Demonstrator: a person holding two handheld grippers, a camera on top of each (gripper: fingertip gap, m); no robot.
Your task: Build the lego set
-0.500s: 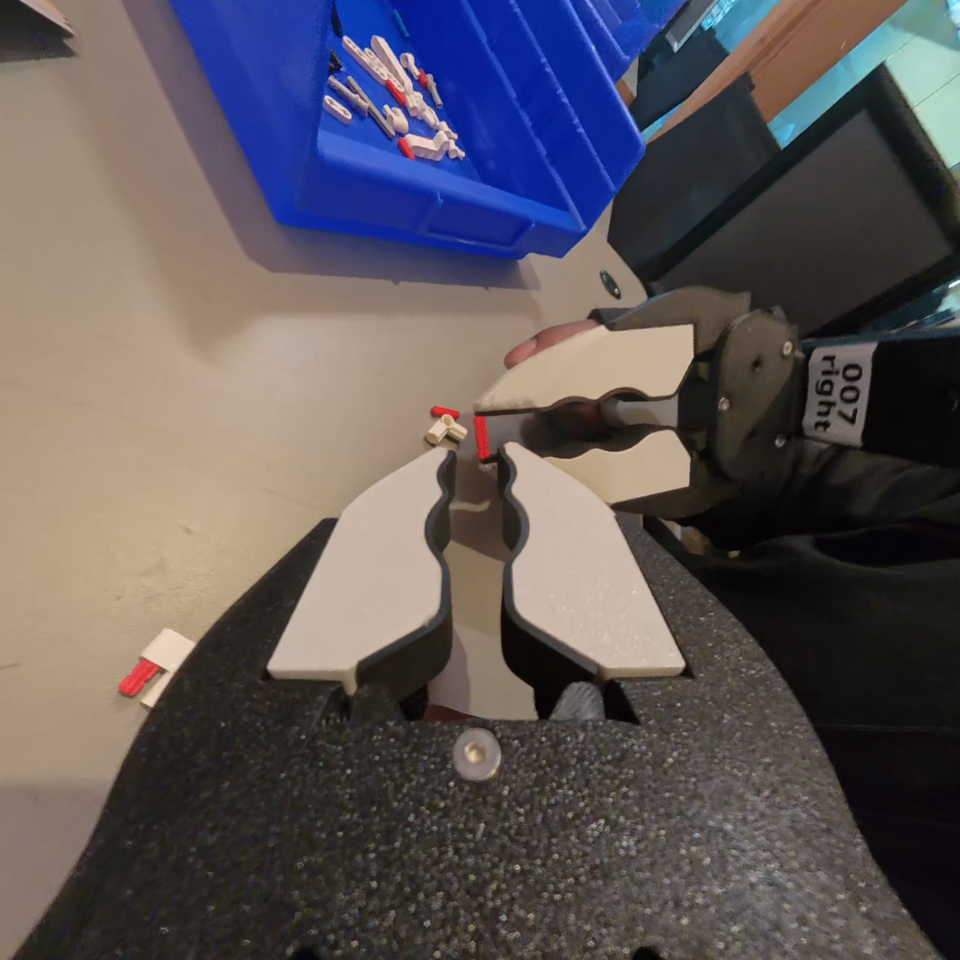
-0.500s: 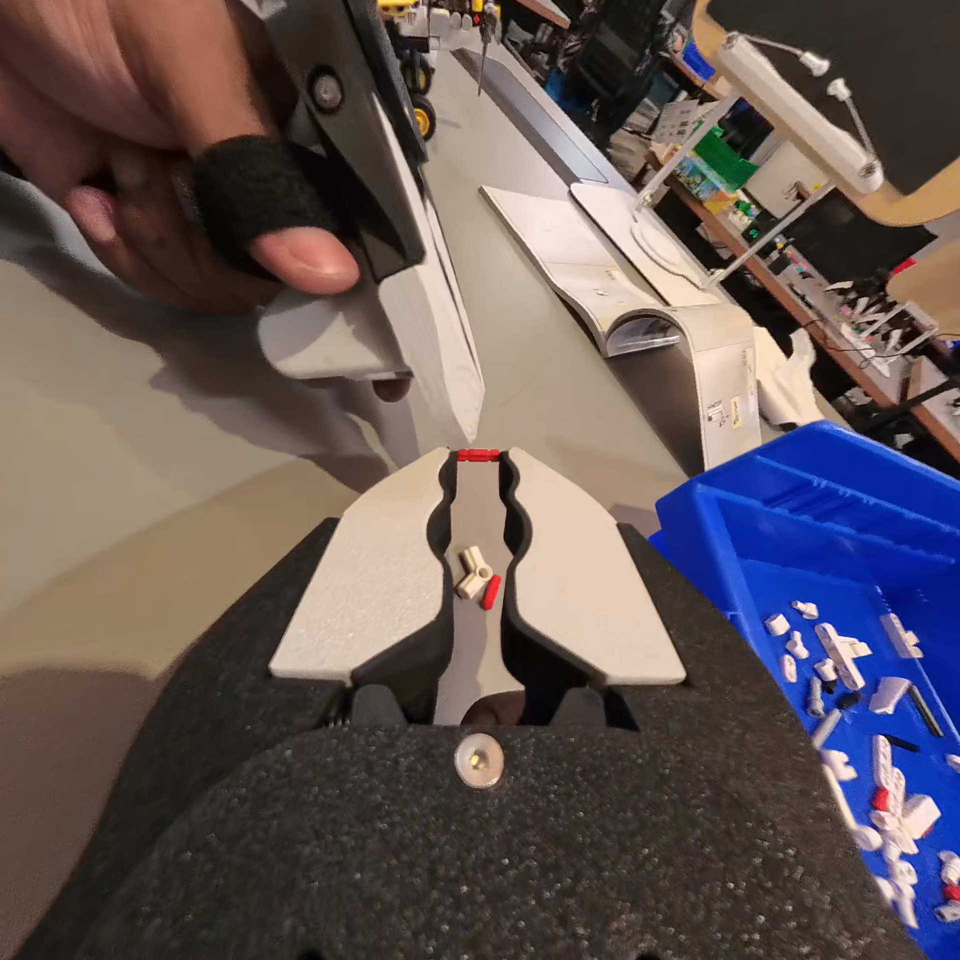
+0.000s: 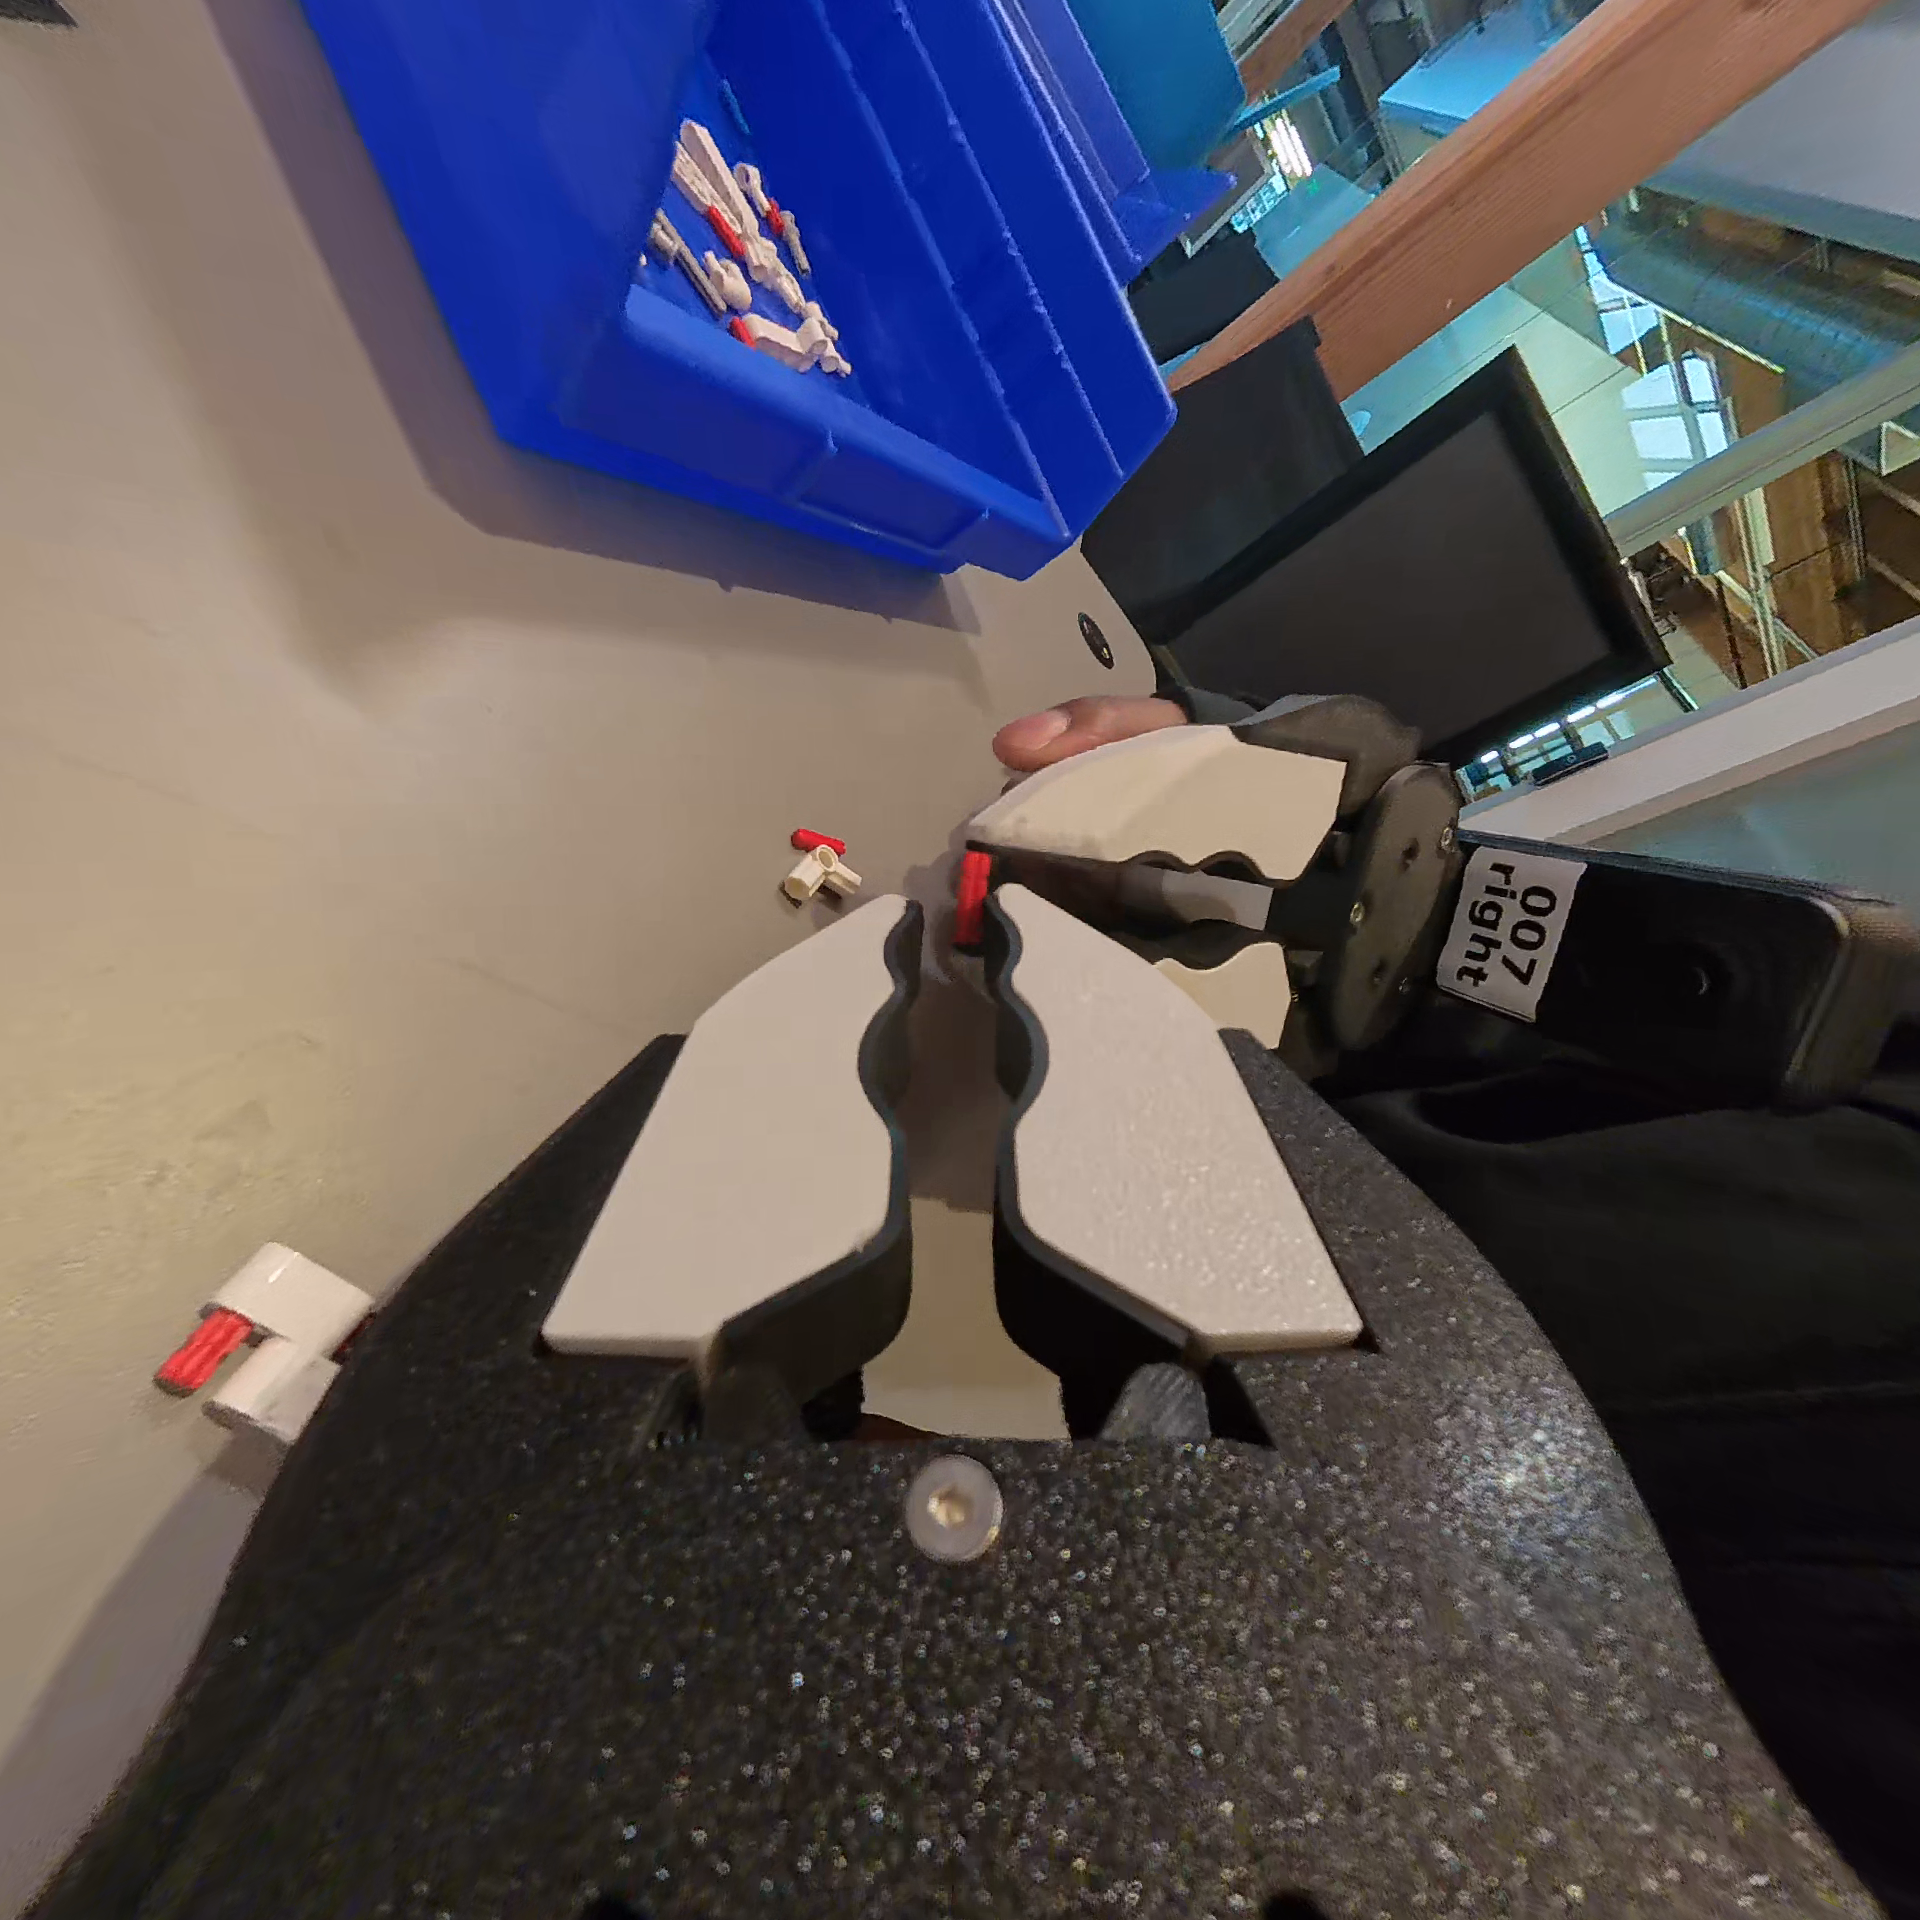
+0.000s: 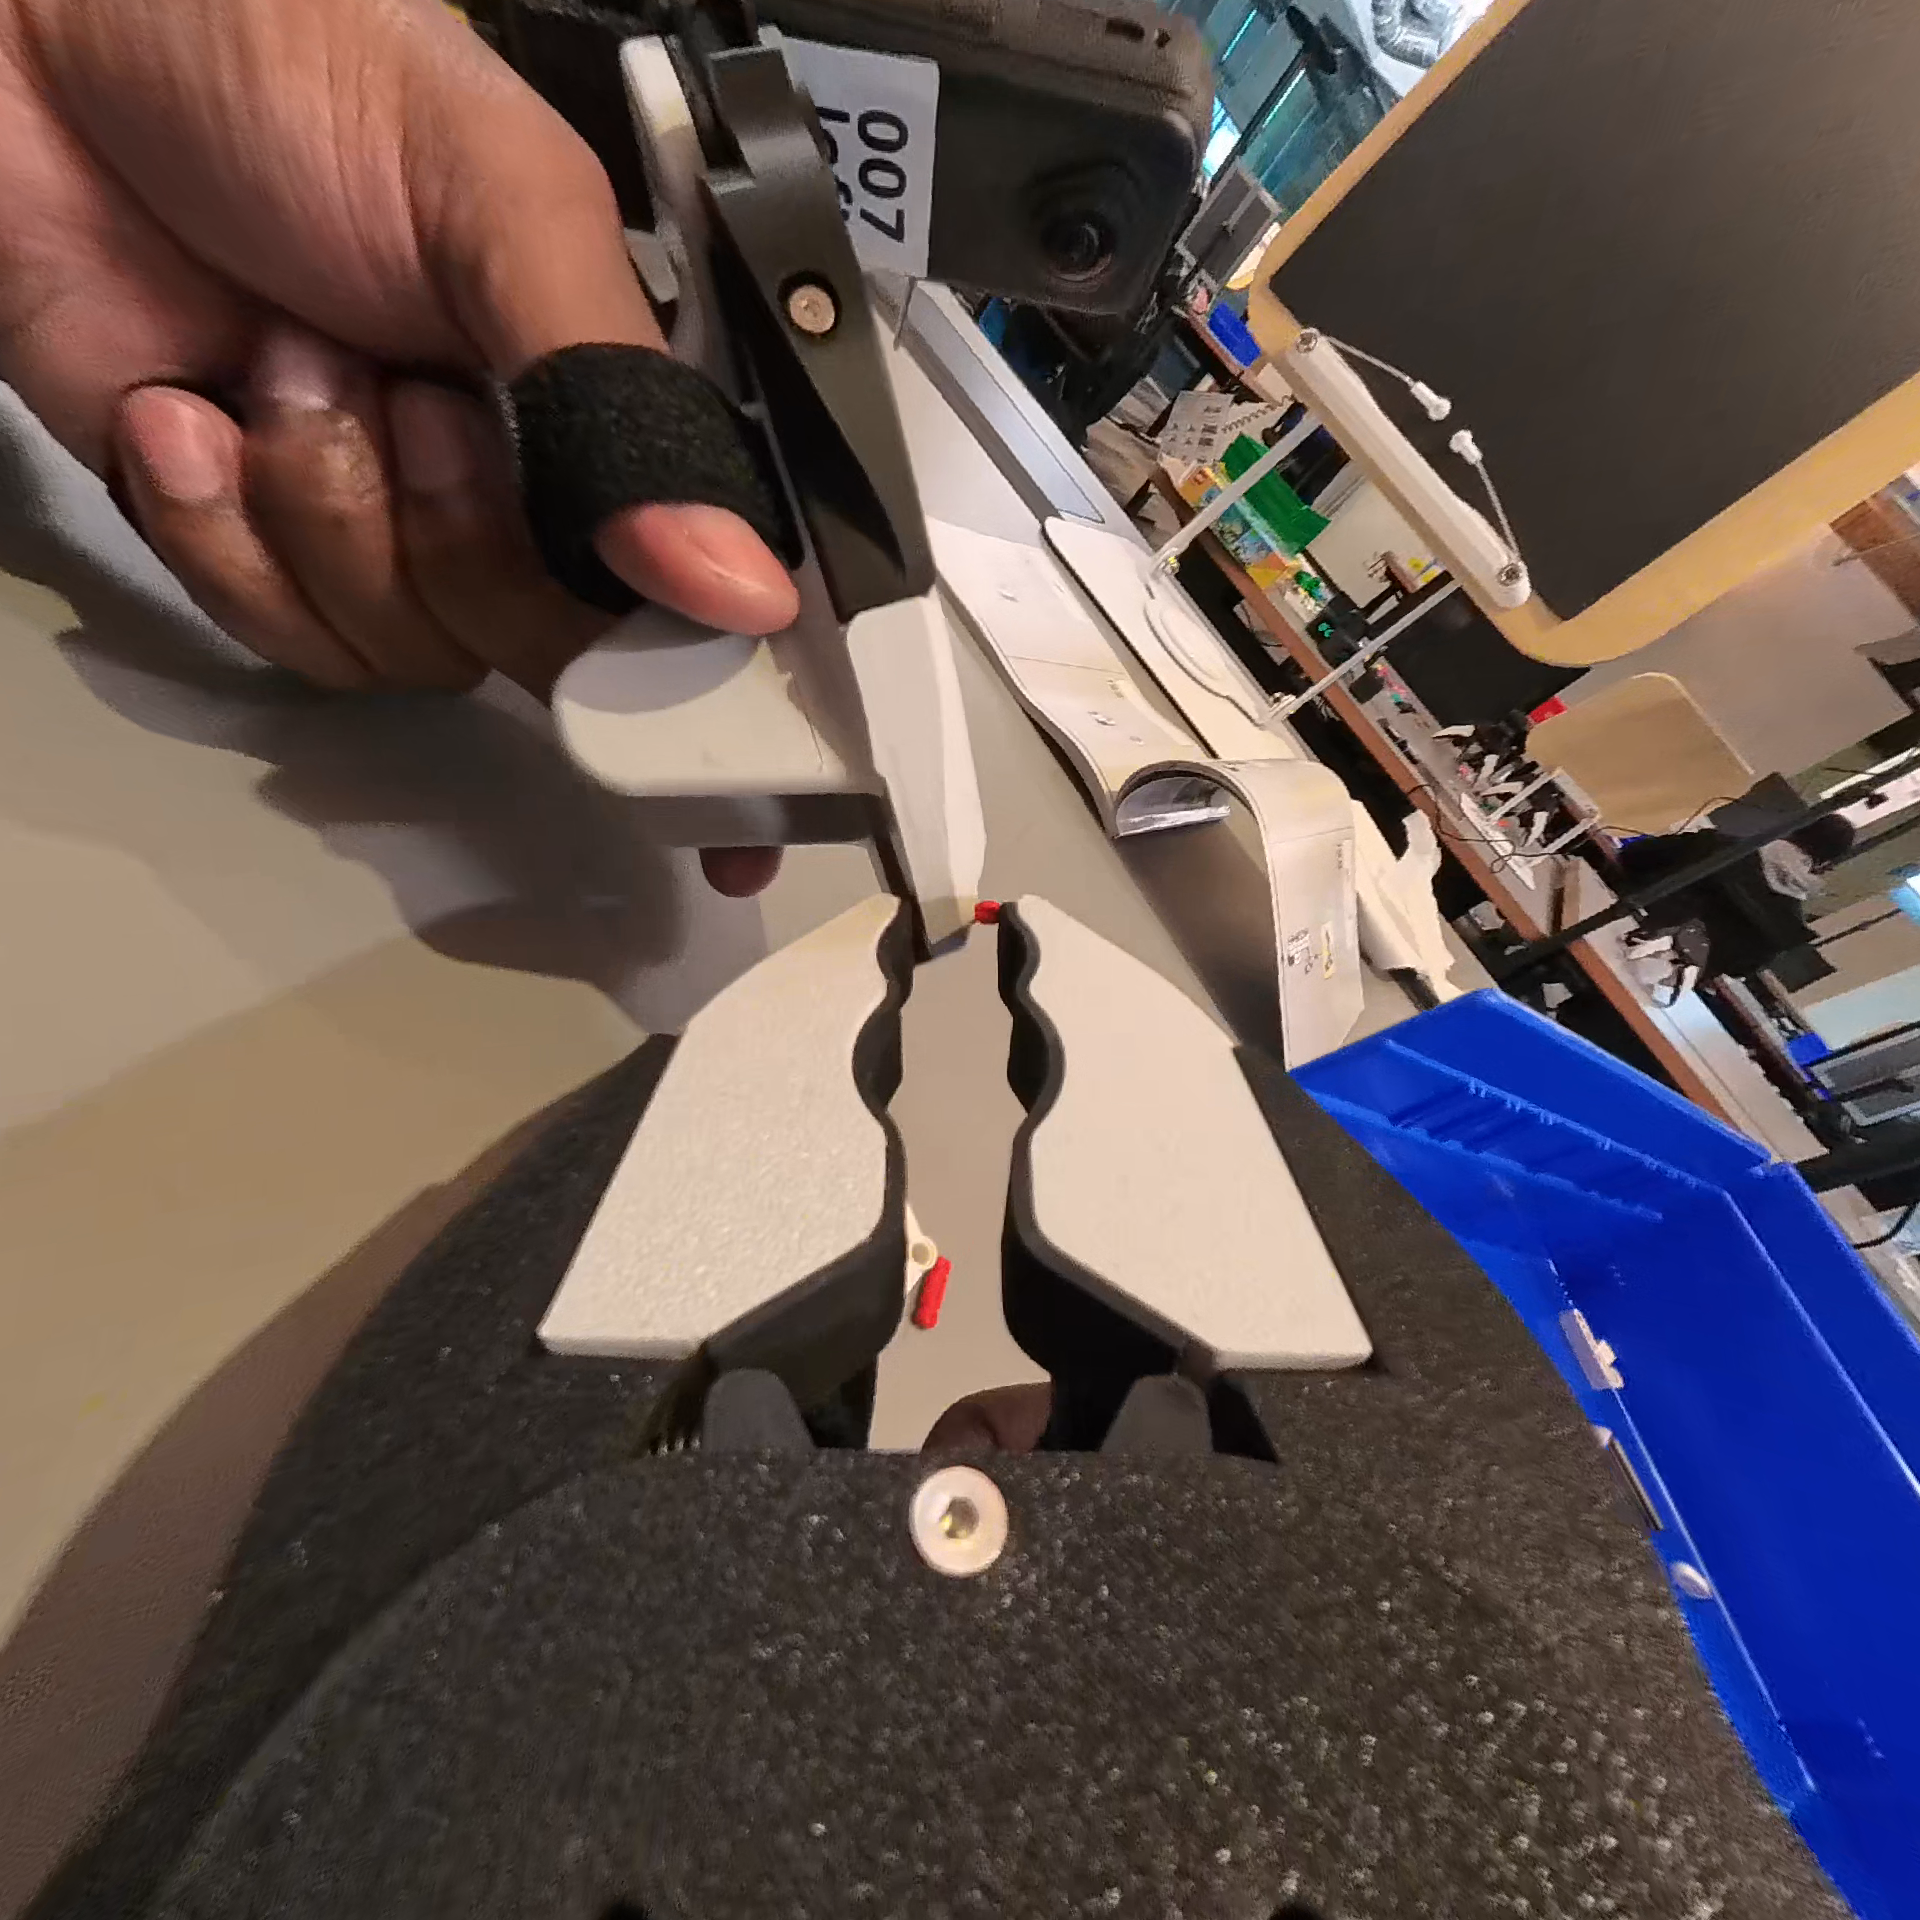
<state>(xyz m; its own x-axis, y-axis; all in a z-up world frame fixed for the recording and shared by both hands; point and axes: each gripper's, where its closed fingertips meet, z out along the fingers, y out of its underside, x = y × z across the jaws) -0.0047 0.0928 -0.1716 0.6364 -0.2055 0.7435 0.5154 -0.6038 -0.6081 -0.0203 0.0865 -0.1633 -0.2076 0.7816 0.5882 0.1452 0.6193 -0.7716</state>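
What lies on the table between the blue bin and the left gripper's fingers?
A small white connector with a red pin beside it, seen in the left wrist view.

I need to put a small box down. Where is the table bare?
Bare: the table left of the blue bin and beyond the white-and-red piece. Crowded: around the white connector and red pin by the fingers.

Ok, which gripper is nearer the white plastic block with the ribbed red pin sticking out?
Left. The block lies on the table right beside the left gripper's body; the right gripper sits beyond the left's fingertips.
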